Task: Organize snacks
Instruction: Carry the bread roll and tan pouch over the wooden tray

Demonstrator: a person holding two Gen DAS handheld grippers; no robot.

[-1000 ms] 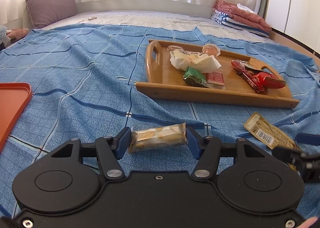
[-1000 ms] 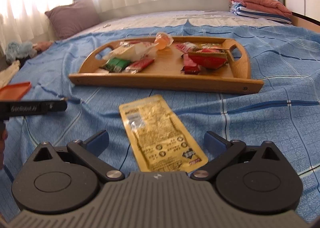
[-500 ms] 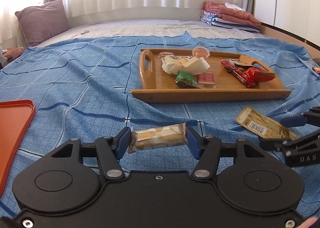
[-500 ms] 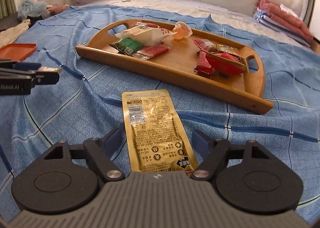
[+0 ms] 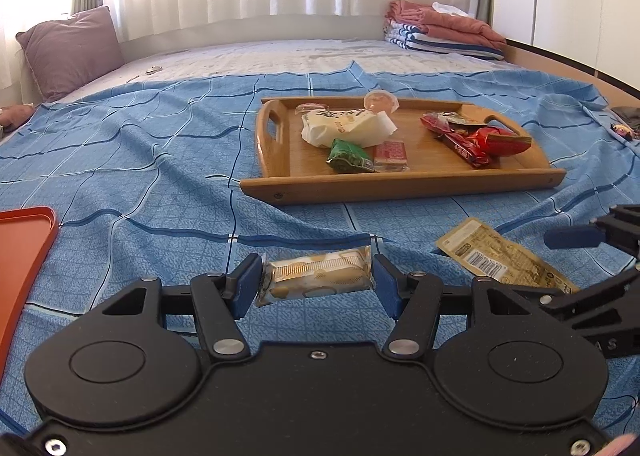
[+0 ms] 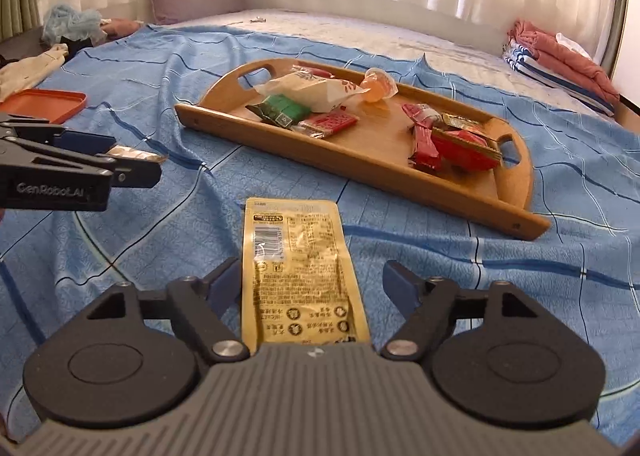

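Note:
My left gripper (image 5: 317,288) is shut on a small gold-and-white wafer packet (image 5: 320,274), held crosswise just above the blue bedspread. My right gripper (image 6: 312,282) straddles a flat yellow pouch (image 6: 296,248) lying on the bedspread. Its jaws are opening, and the right pad stands clear of the pouch's edge. Beyond both lies a wooden tray (image 5: 400,185) holding several snacks: a white bag, a green packet, red wrappers and a jelly cup. The right wrist view shows the left gripper (image 6: 100,159) at the left, the packet's end (image 6: 134,153) poking out of it.
An orange tray (image 5: 24,240) lies at the left edge of the bedspread. A purple pillow (image 5: 68,51) sits at the far left, and folded towels (image 5: 440,31) are at the far right by the curtains. A strip of bare blue bedspread separates the grippers from the wooden tray.
The right gripper's jaws narrowed around the yellow pouch, then widened again, and it rolled and shifted slightly. The left gripper rolled a little and kept its hold on the wafer packet.

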